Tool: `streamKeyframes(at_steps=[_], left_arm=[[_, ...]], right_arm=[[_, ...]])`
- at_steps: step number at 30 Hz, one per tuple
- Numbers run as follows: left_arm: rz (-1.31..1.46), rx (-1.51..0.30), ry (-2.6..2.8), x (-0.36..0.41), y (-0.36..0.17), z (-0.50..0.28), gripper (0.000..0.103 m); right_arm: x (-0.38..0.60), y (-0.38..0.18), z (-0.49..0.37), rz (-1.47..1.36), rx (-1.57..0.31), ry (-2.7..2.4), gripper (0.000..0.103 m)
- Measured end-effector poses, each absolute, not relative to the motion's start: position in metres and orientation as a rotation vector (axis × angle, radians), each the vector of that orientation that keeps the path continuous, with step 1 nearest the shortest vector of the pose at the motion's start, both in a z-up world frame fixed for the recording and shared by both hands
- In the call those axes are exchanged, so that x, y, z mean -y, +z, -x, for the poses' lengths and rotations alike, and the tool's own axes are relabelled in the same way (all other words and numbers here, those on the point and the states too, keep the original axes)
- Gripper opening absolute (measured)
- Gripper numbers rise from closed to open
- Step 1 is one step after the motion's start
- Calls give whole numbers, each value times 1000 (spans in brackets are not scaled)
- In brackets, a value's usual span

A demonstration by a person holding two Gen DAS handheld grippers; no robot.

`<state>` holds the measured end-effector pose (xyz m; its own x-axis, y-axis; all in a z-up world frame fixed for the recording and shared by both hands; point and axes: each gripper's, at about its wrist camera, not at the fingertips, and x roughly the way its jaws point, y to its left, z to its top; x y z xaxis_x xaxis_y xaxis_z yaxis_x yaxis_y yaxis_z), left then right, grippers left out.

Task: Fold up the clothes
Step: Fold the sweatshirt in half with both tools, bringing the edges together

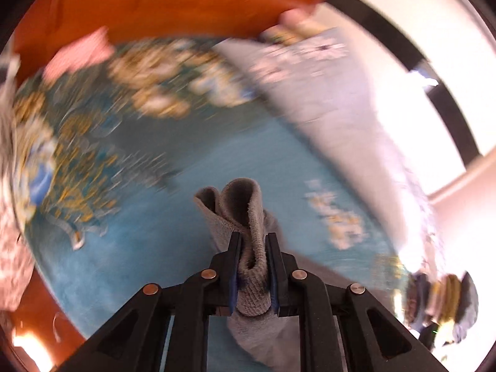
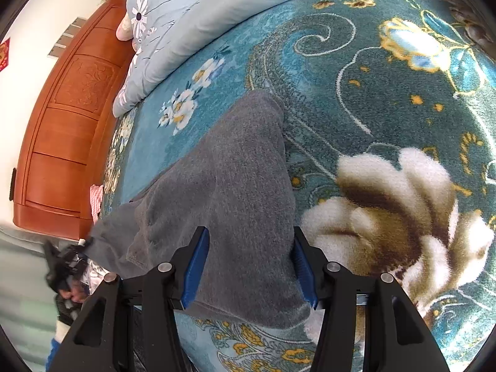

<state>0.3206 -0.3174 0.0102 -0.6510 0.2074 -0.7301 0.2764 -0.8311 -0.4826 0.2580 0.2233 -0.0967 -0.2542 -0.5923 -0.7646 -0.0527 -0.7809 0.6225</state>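
A grey knitted garment (image 2: pixel 235 167) lies stretched on the teal floral blanket (image 2: pixel 356 71) of a bed. My right gripper (image 2: pixel 249 232) is open just above its near end, one finger on each side of the cloth. My left gripper (image 1: pixel 254 238) is shut on a bunched fold of the grey garment (image 1: pixel 245 210) and holds it off the blanket (image 1: pixel 148 204); that view is blurred by motion. The left gripper also shows in the right wrist view (image 2: pixel 62 266) at the garment's far left corner.
A light blue flowered quilt (image 2: pixel 186 21) lies along the bed's far side, also in the left wrist view (image 1: pixel 325 93). An orange wooden headboard (image 2: pixel 65 108) stands at the left. A pink cloth (image 2: pixel 96 200) sits at the bed's edge.
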Motion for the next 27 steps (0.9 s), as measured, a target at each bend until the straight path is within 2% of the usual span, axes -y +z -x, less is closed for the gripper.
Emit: streamKeyframes(at_steps=[4, 9, 12, 14, 18, 22, 27], left_arm=[[-1304, -843, -2842, 249, 51, -305, 16], [-1415, -730, -2988, 154, 63, -286, 16], [-1529, -709, -3041, 101, 49, -281, 16], [-1628, -743, -3055, 70, 33, -279, 11], [-1833, -538, -3006, 18, -8, -280, 10], [-1945, -624, -2916, 15, -37, -289, 10], [-1787, -747, -2854, 55, -25, -288, 11]], right_arm=[[-228, -97, -260, -1623, 820, -2099, 54], [-235, -94, -264, -1598, 842, -2098, 54], [-241, -90, -269, -1578, 855, -2106, 54], [-248, -88, -271, -1569, 871, -2118, 54], [-262, -88, -276, -1568, 909, -2136, 54], [-269, -89, -280, -1568, 936, -2140, 54], [-268, -76, -282, -1511, 919, -2152, 54]])
